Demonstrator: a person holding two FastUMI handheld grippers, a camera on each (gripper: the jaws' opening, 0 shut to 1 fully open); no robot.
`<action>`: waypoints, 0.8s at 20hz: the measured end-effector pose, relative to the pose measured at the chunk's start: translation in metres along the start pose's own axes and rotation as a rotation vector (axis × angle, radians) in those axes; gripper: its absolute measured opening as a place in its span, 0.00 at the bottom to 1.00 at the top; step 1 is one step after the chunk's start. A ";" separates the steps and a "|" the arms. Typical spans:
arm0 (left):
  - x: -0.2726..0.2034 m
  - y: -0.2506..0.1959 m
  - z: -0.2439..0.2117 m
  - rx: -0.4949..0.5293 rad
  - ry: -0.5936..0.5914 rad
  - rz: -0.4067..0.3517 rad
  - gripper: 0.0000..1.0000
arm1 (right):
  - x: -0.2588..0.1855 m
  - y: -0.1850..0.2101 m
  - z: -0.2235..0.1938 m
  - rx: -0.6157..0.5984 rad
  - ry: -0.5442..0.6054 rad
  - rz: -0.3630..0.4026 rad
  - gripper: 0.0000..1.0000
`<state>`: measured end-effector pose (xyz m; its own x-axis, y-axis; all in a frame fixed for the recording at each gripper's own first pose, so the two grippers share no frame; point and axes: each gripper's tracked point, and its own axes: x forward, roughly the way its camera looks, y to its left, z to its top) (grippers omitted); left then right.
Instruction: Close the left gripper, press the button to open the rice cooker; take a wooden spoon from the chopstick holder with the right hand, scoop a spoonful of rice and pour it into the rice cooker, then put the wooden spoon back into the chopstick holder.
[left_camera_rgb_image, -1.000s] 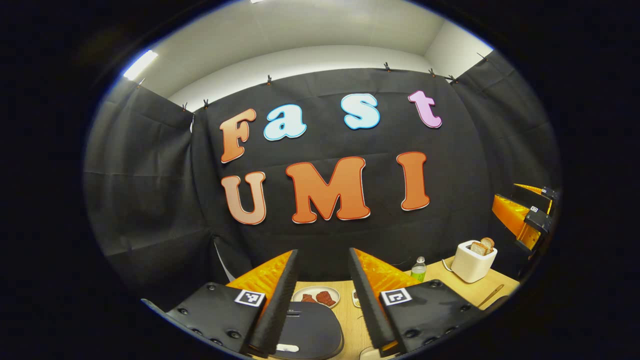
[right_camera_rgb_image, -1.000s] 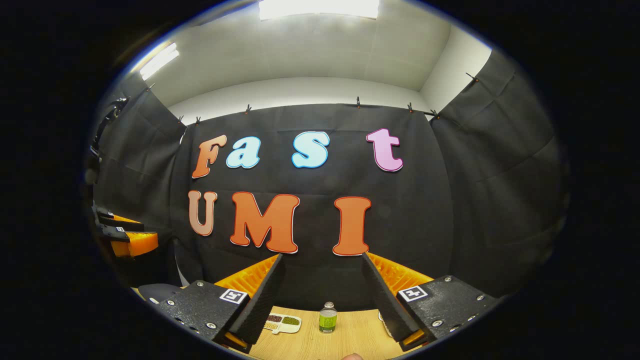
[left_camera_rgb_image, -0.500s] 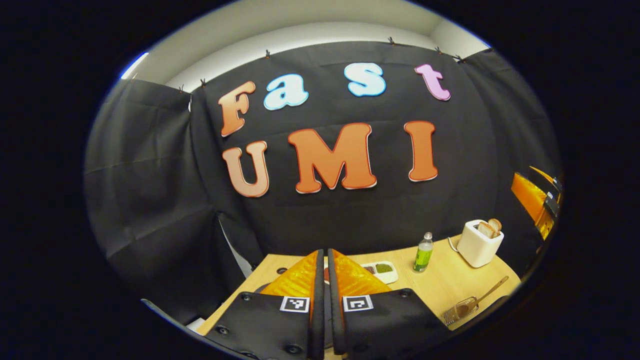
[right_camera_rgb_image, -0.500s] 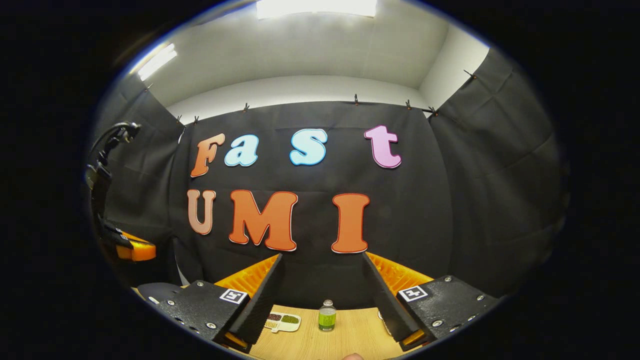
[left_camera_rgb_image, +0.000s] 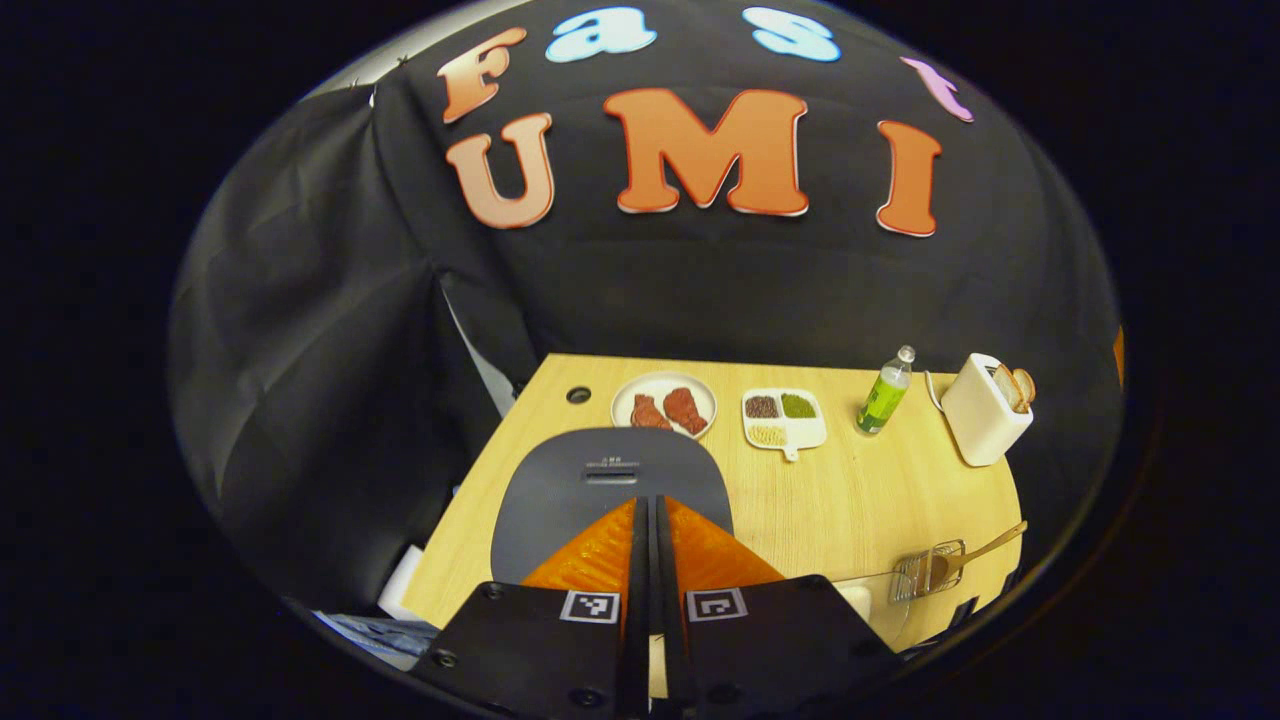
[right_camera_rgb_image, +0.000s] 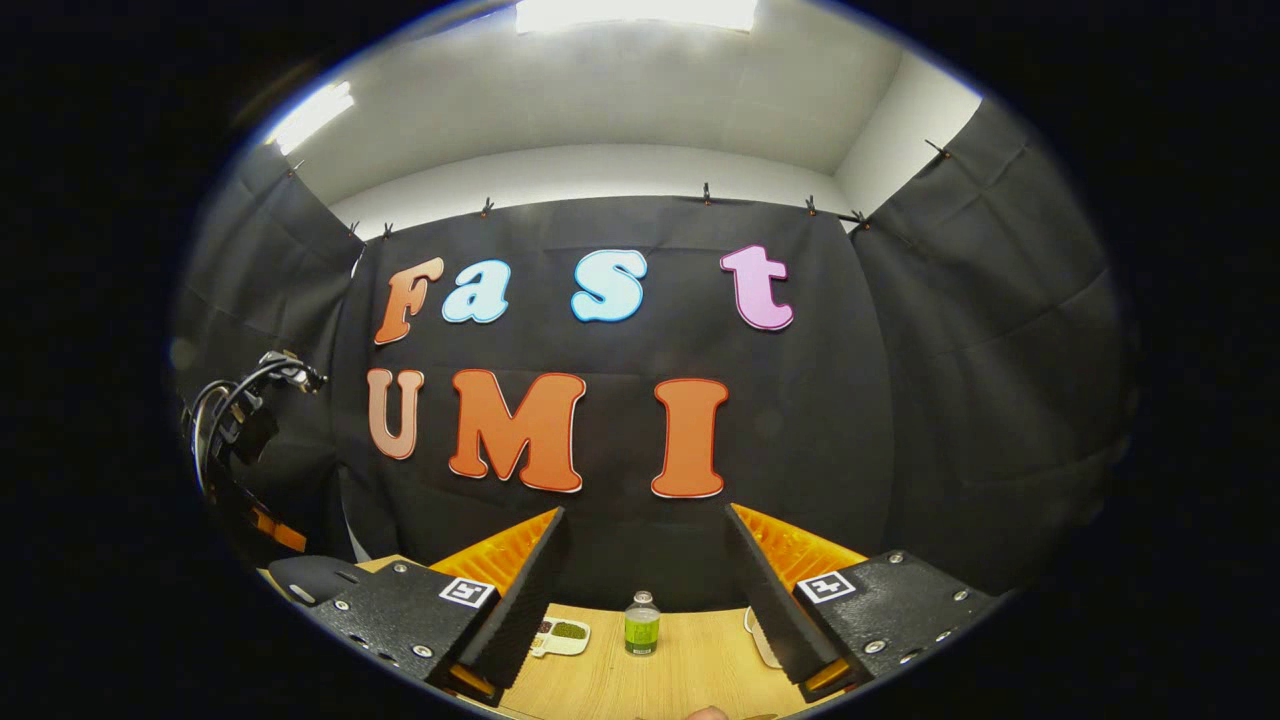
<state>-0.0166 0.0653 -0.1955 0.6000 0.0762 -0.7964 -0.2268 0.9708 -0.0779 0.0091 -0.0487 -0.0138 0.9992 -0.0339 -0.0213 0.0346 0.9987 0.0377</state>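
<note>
Two claws are at work above a pale wooden desk (left_camera_rgb_image: 850, 500). The left claw (left_camera_rgb_image: 648, 520) has its orange fingers pressed together, nothing between them, and points down at the dark grey, rounded rice cooker (left_camera_rgb_image: 560, 490) with its lid down. The tips hang over the lid, just short of the small rectangular button panel (left_camera_rgb_image: 611, 472) on the far part of it; whether they touch the lid cannot be told.

The right claw (right_camera_rgb_image: 645, 560) is held level, its fingers spread wide and empty, a small green drinks bottle (right_camera_rgb_image: 640, 630) on the desk beyond them.

The wooden spoon (left_camera_rgb_image: 975, 553) lies slanted in a clear mesh chopstick holder (left_camera_rgb_image: 925, 572) at the near right corner of the desk, well apart from the cooker. Behind the cooker sit a round white plate of red meat pieces (left_camera_rgb_image: 664, 405) and a white divided dish of brown, green and pale grains (left_camera_rgb_image: 783, 418). A white toaster holding bread slices (left_camera_rgb_image: 985, 410) stands at the far right.

Judging by this, the press has not yet landed. The narrow closed tips could slide off the smooth lid or miss the button, leaving the cooker closed. A hard push might shove the cooker towards the plate.
</note>
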 end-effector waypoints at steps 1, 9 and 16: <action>0.003 0.001 -0.009 -0.020 0.051 -0.011 0.11 | -0.002 -0.004 -0.002 0.001 0.001 -0.007 0.94; 0.028 0.034 -0.066 -0.137 0.345 -0.006 0.10 | -0.007 -0.028 -0.014 -0.013 0.027 -0.060 0.94; 0.046 0.033 -0.108 -0.225 0.519 -0.042 0.10 | -0.009 -0.030 -0.025 0.000 0.057 -0.070 0.94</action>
<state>-0.0793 0.0767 -0.2996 0.1690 -0.1383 -0.9759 -0.4029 0.8939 -0.1964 -0.0016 -0.0776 -0.0392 0.9916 -0.1012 -0.0806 0.1042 0.9940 0.0339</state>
